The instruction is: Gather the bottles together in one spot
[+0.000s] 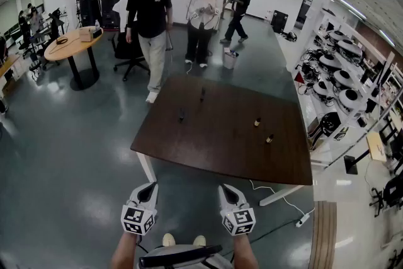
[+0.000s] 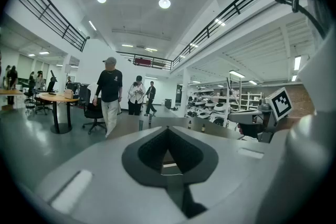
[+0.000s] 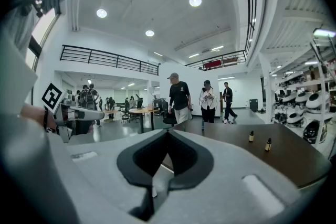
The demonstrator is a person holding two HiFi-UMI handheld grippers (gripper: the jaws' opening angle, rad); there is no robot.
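Several small dark bottles stand apart on the dark brown table (image 1: 208, 154): one at the far side (image 1: 202, 94), one at the left (image 1: 181, 114), and two with light caps at the right (image 1: 257, 122) (image 1: 269, 138). My left gripper (image 1: 151, 186) and right gripper (image 1: 225, 188) hang side by side short of the table's near edge, both shut and empty. The left gripper view shows its shut jaws (image 2: 168, 129) and the bottles far ahead (image 2: 140, 124) (image 2: 189, 125). Ahead and to the right in the right gripper view, beyond the gripper (image 3: 168, 132), are the two capped bottles (image 3: 251, 136) (image 3: 268, 144).
Three people stand beyond the table's far side, the nearest person (image 1: 149, 22) close to its far left corner. A round wooden table (image 1: 74, 44) and an office chair (image 1: 129, 47) are at the left. Shelves of white devices (image 1: 340, 82) line the right. A power strip (image 1: 302, 219) lies on the floor.
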